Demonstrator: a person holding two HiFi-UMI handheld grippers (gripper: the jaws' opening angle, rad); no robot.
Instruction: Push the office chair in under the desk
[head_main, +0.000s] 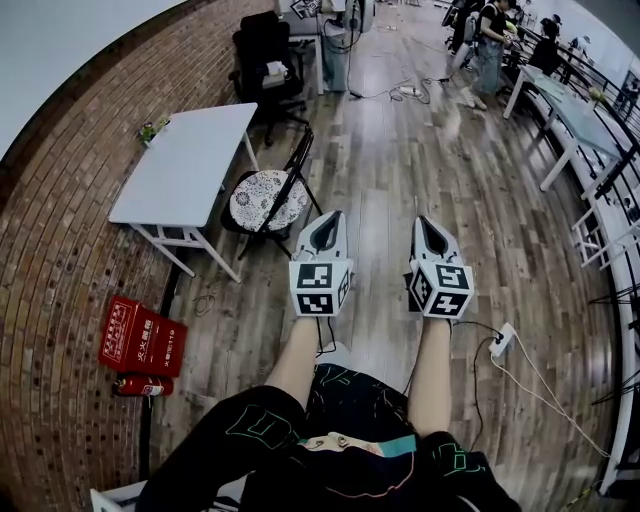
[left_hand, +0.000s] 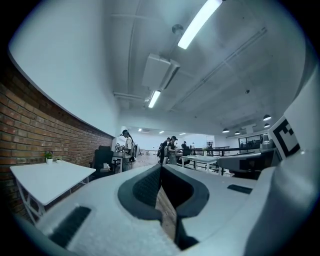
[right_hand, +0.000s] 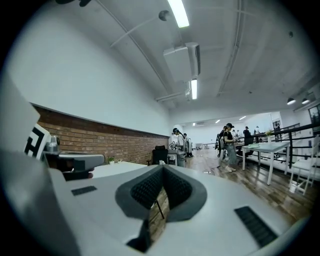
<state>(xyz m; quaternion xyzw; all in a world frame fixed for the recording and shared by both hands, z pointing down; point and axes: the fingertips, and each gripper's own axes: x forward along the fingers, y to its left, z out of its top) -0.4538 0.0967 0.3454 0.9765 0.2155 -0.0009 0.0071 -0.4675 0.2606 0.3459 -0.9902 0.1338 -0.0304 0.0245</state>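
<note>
Facing one chair (head_main: 268, 200), one desk (head_main: 185, 160)

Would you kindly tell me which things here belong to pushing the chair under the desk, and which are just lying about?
Job: black folding chair with round patterned seat; white rectangular desk; left gripper and right gripper, both shut and empty.
Lying about: flat red box; red fire extinguisher on the floor; white power strip.

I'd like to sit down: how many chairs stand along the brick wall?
2. A black folding chair with a round patterned cushion stands beside the white rectangular table; a black padded office chair stands farther along the brick wall. More may be hidden farther off.
</note>
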